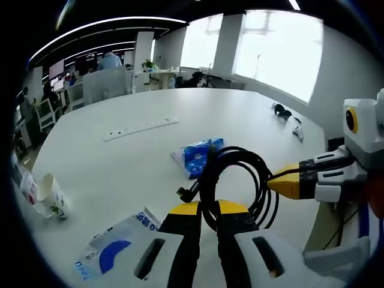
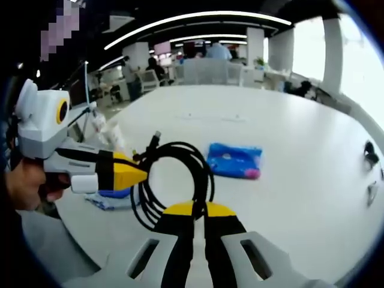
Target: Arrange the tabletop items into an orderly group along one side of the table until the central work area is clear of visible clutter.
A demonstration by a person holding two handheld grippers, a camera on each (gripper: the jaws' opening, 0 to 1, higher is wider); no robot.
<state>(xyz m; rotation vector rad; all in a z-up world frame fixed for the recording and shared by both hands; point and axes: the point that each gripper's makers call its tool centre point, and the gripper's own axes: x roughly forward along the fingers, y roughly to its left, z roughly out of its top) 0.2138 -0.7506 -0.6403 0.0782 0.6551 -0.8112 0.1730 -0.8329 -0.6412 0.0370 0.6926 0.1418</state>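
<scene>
The coiled black rubber cable (image 1: 237, 183) hangs above the white tabletop (image 1: 138, 162), gripped on opposite sides of its loop: the left gripper (image 1: 207, 211) and right gripper (image 2: 198, 210) are both closed on it, equally near. Its glossy loops stand roughly upright between them. Behind it lies a crinkled blue plastic packet (image 2: 235, 161), mid-table, well apart.

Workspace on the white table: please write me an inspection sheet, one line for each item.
Surface: white table, large, mostly bare.
Job's things: coiled black cable; blue packet; blue-and-white pouch; paper cup on its side.
Clutter: white power strip; small dark items at the far edge.
Grippers: left hand-held gripper and right hand-held gripper both shut on the cable.
Cables: the one coil.
Surroundings: open office, windows, people.
</scene>
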